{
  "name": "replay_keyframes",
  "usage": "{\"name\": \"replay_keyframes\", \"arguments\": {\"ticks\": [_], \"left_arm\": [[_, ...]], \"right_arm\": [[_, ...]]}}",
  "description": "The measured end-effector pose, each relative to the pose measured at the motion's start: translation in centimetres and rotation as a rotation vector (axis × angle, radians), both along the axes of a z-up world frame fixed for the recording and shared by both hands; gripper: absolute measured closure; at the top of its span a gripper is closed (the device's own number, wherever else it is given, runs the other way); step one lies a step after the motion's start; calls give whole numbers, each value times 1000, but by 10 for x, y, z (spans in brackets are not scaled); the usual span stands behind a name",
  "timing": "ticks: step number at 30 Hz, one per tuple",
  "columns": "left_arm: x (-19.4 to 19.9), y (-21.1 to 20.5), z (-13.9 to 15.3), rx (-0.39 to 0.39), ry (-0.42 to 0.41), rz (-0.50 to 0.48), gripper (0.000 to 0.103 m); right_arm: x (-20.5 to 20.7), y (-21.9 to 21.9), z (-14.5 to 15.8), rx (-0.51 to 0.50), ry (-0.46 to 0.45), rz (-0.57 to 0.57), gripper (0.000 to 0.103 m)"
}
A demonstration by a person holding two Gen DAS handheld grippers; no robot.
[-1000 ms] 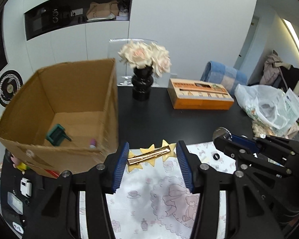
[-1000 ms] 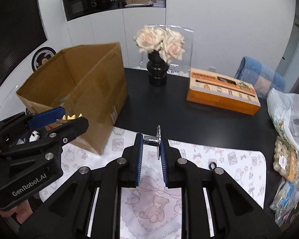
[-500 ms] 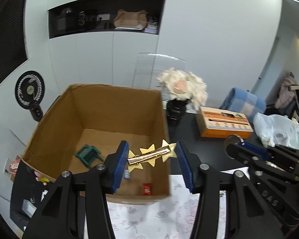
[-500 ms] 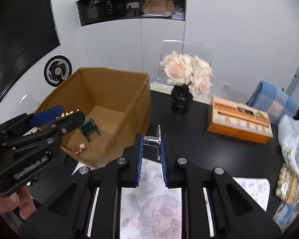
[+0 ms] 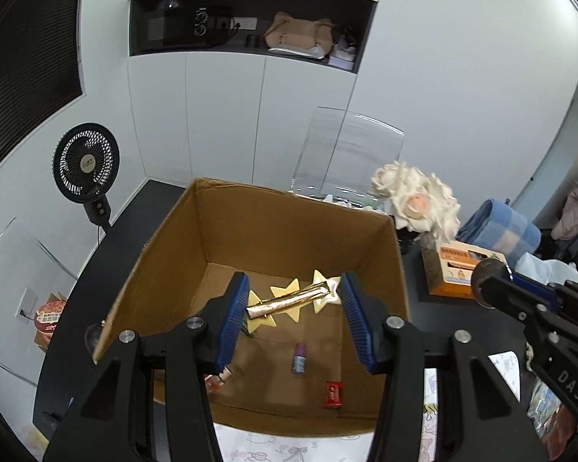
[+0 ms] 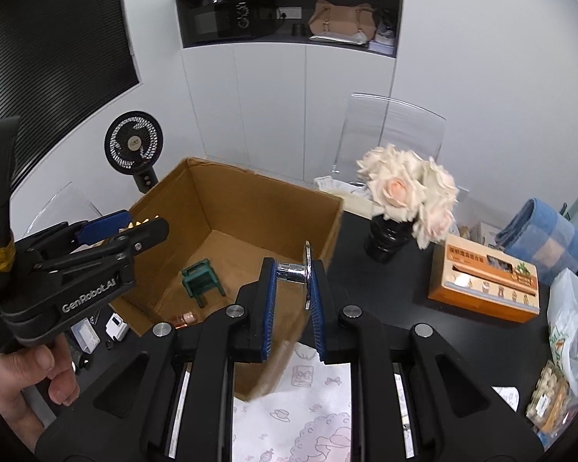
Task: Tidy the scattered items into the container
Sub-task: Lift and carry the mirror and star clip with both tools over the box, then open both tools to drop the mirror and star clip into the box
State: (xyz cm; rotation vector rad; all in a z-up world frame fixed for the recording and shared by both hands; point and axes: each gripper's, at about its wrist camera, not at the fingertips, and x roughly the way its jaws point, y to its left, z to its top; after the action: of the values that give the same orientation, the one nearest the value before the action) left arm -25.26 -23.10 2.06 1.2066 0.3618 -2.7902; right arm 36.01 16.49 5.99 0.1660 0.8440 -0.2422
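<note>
Left wrist view: left gripper [image 5: 294, 310] clamps a gold star hair clip [image 5: 289, 302] above the cardboard box [image 5: 165, 238], unreleased; small items lie inside. Right wrist view: right gripper [image 6: 292, 275] pinches a metal knob [image 6: 296, 269] near the box's rim, undelivered

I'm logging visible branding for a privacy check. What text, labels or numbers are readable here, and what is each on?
"GenRobot.AI": side of the left gripper.
"DAS": side of the right gripper.
Orange tissue box: printed characters, too blurred to read.
Fan: hub label, too small to read.
Red packet in the cardboard box: unreadable.
</note>
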Motion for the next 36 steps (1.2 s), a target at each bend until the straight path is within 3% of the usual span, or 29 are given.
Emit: {"name": "replay_keyframes", "arguments": {"ticks": [7,16,27,36], "left_arm": [[-13,-33,-16,17,-54,37,55],[-30,-64,-66,55,-182,61,55],[-35,-59,-99,50,-271,31,55],[-39,-51,-115,27,-314,21,55]], "right_arm": [[38,14,-17,19,58,43,86],[85,21,-59,61,162,76,86],[101,12,-103,95,256,68,86],[102,14,-122,91,297,77,86]]}}
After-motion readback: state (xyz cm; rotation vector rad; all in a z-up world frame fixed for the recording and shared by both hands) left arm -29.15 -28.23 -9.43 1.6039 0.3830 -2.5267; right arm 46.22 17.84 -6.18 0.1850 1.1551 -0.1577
